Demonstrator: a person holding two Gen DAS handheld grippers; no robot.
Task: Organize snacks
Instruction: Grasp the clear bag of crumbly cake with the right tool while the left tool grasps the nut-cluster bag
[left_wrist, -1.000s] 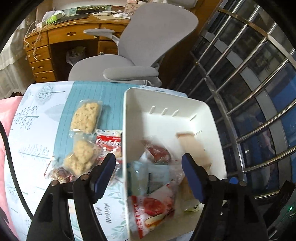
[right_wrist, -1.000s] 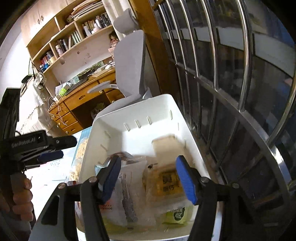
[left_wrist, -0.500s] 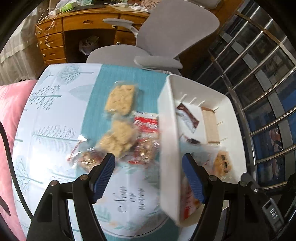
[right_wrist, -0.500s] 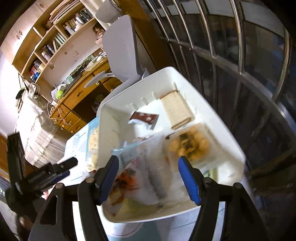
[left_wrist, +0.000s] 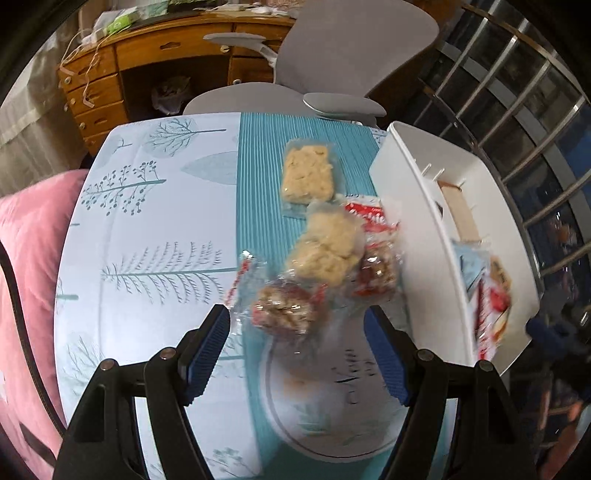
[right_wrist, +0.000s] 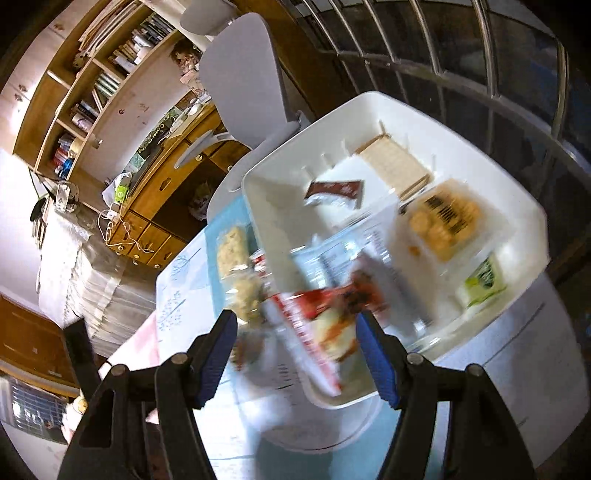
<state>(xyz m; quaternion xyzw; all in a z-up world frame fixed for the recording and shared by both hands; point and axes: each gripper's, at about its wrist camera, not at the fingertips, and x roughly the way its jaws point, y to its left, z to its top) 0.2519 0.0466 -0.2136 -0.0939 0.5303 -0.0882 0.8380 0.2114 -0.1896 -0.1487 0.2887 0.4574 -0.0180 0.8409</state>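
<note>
Centre of the left wrist view: loose snacks on the tablecloth, just left of the white bin. A flat pale bar lies top, a lumpy pale cake below it and overlapping its wrapper, a red cookie pack right of the cake against the bin wall, a red-brown pack under that, and a nut bar lowest. Left gripper sits at bottom centre, jaws wide, nothing between them; the nut bar is just above the gap.

Bin fills the right edge of that view, seen side-on, contents mostly blurred.

Right wrist view shows the bin from above, centre to upper right. Inside: a cracker at the far end, a dark sachet to its left, a biscuit tray right of centre, a green-label pack at the right wall, a clear bag in the middle, and a red-and-white pack nearest the camera, blurred. Right gripper is at bottom centre, jaws wide, empty; whether the red-and-white pack touches its pads, cannot tell.

Grey chair and wooden desk sit across the top of the left view.
</note>
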